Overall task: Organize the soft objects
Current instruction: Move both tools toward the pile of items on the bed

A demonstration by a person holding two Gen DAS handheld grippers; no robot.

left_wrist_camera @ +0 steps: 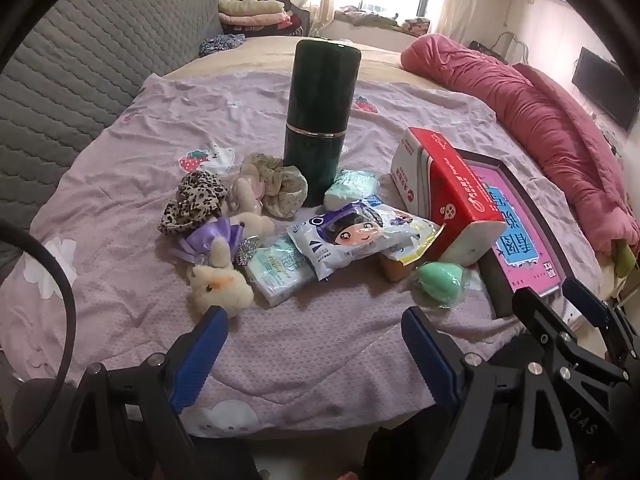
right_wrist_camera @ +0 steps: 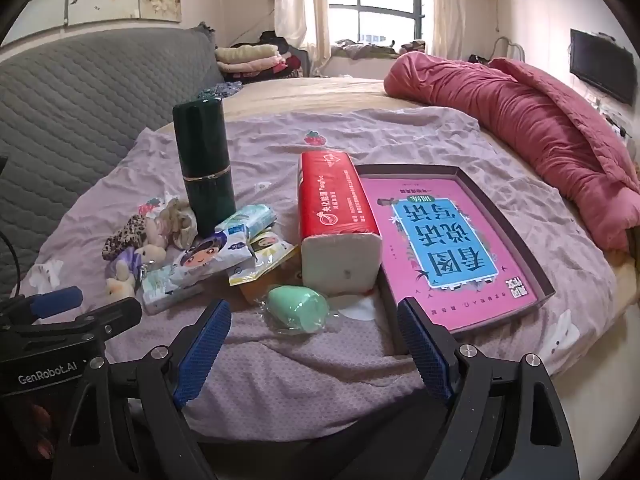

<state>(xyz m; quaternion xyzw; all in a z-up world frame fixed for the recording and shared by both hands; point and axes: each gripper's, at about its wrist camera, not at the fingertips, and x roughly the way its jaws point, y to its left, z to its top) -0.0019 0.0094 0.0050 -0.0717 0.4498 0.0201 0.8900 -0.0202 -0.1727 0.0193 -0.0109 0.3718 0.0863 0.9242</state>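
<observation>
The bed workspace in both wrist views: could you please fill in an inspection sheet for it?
Surface: lilac sheet on the bed, wrinkled.
Job's things: plush bunny, leopard scrunchie, beige scrunchie, tissue packs, wipes pouch, green sponge and red tissue brick lie clustered left of the box.
Clutter: dark green cylinder stands upright; shallow box holds a pink book.
Grippers: left tool and right tool both open, holding nothing, short of the pile.
Cables: black cable at left edge.
Surroundings: red quilt, grey headboard, window, wall TV.
</observation>
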